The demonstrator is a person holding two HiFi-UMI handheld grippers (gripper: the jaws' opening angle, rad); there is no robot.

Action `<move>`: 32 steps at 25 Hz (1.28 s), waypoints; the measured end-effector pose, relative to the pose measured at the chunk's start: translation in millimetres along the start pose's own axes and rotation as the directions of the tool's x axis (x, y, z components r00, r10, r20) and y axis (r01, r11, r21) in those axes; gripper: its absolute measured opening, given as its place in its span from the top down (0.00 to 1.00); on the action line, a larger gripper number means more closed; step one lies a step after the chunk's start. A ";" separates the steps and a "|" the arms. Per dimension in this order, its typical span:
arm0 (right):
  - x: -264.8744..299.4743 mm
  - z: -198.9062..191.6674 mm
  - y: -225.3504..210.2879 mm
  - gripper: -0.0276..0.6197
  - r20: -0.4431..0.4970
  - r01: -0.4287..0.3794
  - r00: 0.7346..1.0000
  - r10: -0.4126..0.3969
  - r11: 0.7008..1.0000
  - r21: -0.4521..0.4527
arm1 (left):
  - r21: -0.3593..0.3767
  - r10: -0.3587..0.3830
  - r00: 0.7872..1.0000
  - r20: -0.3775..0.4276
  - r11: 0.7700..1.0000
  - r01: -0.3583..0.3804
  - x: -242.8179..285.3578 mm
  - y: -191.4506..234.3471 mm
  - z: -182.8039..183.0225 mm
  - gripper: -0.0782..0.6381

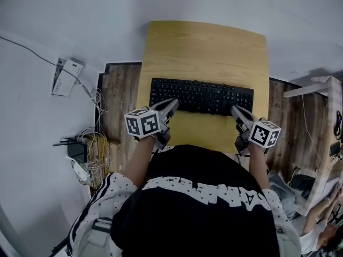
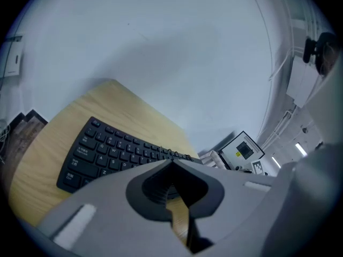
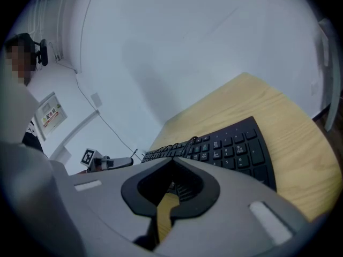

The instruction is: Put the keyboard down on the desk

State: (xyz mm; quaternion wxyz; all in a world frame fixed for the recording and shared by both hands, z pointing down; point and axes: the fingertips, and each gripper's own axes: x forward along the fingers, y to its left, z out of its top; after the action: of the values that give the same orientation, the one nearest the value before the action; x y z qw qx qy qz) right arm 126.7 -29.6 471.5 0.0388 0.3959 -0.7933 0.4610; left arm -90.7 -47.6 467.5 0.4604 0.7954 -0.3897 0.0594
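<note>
The counter is pale wood, smooth and matt, with a fine grain and a soft sheen where the light falls. The keyboard is black plastic, matt on the frame, its keys smooth and faintly shiny with white printed legends. The left claw and right claw are matt grey plastic, smooth-skinned, with a darker ribbed lining in the hollow near the tips; their marker cubes are flat white with black print. The floor is dark wood planking, rough-grained and dull. The wall is smooth, matt white. The shirt is black cloth with white print.
</note>
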 end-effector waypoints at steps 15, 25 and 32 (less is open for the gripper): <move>-1.2 37.9 23.8 0.94 0.157 0.035 0.987 -0.015 0.991 -0.126 | 0.205 -0.062 0.992 0.106 0.978 0.039 4.1 -35.6 35.0 0.89; -8.4 59.9 39.1 0.94 0.267 0.093 0.963 -0.026 0.966 -0.242 | 0.379 -0.068 0.978 0.198 0.925 -0.012 -5.9 -48.0 51.6 0.89; -11.6 68.2 47.7 0.94 0.302 0.101 0.953 -0.009 0.952 -0.289 | 0.446 -0.087 0.972 0.219 0.895 -0.021 -7.9 -56.7 58.0 0.89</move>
State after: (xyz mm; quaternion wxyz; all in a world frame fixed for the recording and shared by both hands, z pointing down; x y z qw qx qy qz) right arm 123.6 -62.2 394.1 -0.0080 0.4722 -0.8395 0.2689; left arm -73.3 -72.9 392.0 0.2181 0.8874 -0.4036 0.0453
